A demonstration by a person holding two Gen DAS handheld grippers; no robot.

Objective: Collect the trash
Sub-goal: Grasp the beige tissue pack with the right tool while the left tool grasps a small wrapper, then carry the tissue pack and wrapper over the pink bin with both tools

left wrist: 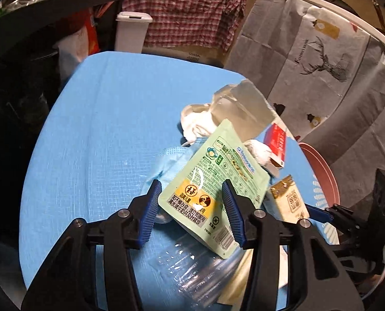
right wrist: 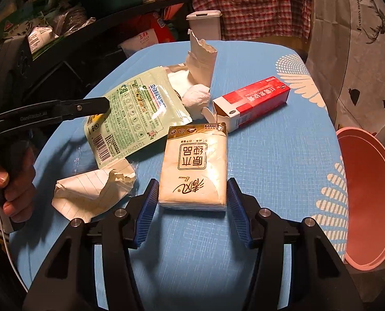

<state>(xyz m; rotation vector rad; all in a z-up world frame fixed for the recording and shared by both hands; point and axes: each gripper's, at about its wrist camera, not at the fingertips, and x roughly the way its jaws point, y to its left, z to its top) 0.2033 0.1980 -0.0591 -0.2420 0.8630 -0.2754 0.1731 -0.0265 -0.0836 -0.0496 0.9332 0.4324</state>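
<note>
A pale green pouch (left wrist: 213, 181) lies tilted on the trash pile, one corner between the blue pads of my left gripper (left wrist: 192, 203). The pads stand apart and I see no pinch on it. From the right wrist view, one of the left gripper's fingers (right wrist: 88, 106) hovers over the pouch (right wrist: 135, 114). A cream tissue pack (right wrist: 195, 171) lies flat on the blue tablecloth (right wrist: 270, 181). My right gripper (right wrist: 193, 194) has a pad against each of the pack's long sides. The pack (left wrist: 288, 202) also shows at the right of the left wrist view.
A red-and-white carton (right wrist: 254, 101), a tissue ball (right wrist: 196, 97), a torn white bag (right wrist: 201, 59), crumpled lined paper (right wrist: 88, 194) and a clear plastic container (left wrist: 192, 272) lie around. A pink bin (right wrist: 369, 197) stands off the table's right edge. A hand (right wrist: 8, 181) holds the left gripper's handle.
</note>
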